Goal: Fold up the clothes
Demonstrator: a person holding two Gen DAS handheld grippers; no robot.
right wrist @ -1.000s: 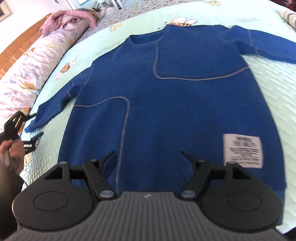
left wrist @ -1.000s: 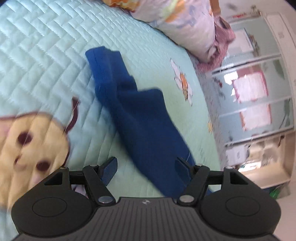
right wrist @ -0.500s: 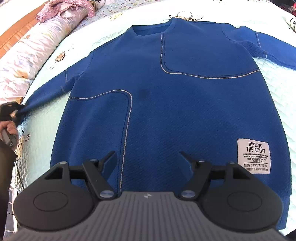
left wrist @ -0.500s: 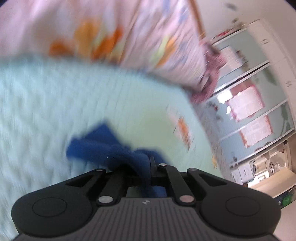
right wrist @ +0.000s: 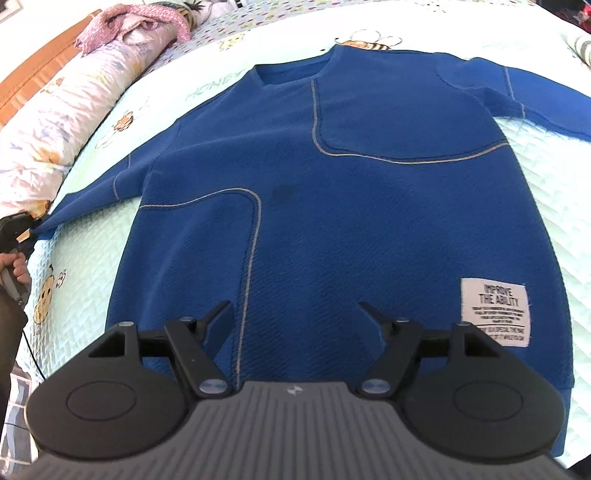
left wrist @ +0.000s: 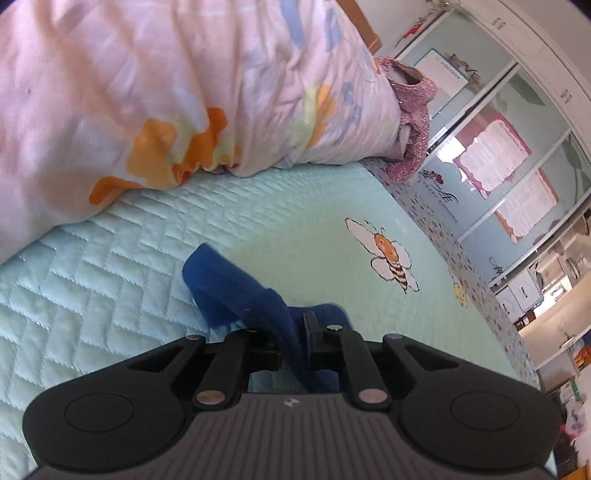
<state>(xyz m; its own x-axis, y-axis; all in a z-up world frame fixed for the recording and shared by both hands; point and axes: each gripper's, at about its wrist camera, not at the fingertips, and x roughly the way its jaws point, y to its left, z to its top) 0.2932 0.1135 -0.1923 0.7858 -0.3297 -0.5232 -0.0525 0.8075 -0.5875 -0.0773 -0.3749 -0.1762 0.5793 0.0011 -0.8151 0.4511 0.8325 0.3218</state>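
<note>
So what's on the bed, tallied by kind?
Blue sweatshirt: 1
Floral duvet: 1
Pink garment: 1
Grippers: 2, left gripper and right gripper
Total: 5

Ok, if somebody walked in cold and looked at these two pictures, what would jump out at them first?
First the blue sweatshirt, spread flat and front-up across the mint quilted bedspread, with a white text patch near its hem. Next, the left gripper pinching the end of one sleeve, its jaws just easing apart with the cloth between them. The right gripper hovers open over the hem.
</note>
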